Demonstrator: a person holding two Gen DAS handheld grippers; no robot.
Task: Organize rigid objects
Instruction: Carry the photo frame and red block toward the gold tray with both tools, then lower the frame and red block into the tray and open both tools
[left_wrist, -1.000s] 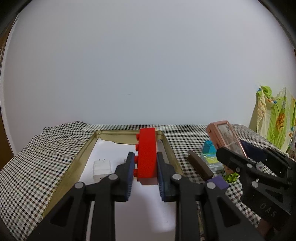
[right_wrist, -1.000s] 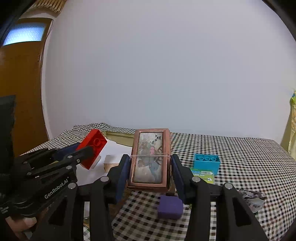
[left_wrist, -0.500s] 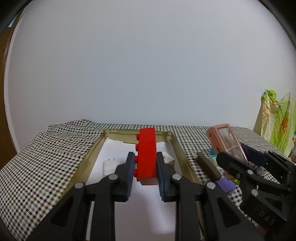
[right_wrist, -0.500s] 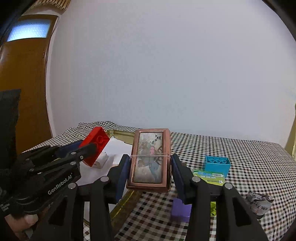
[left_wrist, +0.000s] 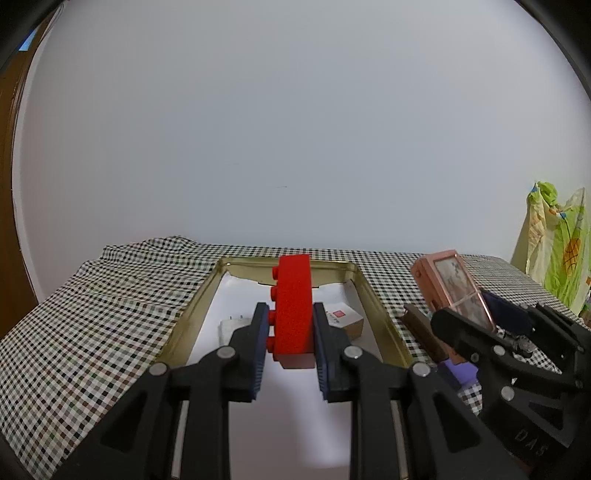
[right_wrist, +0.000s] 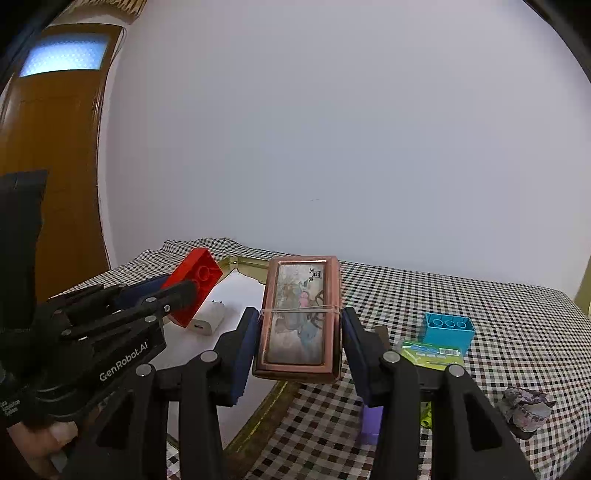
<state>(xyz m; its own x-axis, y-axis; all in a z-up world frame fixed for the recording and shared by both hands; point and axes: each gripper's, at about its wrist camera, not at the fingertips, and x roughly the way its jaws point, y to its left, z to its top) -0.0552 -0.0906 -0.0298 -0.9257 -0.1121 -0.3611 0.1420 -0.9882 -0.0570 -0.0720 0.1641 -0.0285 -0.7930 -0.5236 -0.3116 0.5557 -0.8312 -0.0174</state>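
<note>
My left gripper (left_wrist: 290, 325) is shut on a red toy brick (left_wrist: 294, 310) and holds it above the gold-rimmed tray (left_wrist: 380, 317) lined with white paper. The red brick also shows in the right wrist view (right_wrist: 194, 286). My right gripper (right_wrist: 300, 341) is shut on a copper-framed picture box (right_wrist: 301, 317), held above the tray's right rim (right_wrist: 255, 417). The box shows at the right of the left wrist view (left_wrist: 448, 288). In the tray lie a white charger (right_wrist: 207, 317) and a small cardboard box (left_wrist: 345, 319).
On the checkered cloth (right_wrist: 498, 314) to the right of the tray are a blue brick (right_wrist: 448, 328), a green card (right_wrist: 430, 354), a purple block (right_wrist: 371, 422), a dark wooden bar (left_wrist: 423, 332) and a grey-purple stone (right_wrist: 524, 408). A wooden door (right_wrist: 48, 166) stands left.
Both grippers have moved left over the table with their loads still held. The tray now sits centred under the red brick, and the picture box is over the tray's right rim.
</note>
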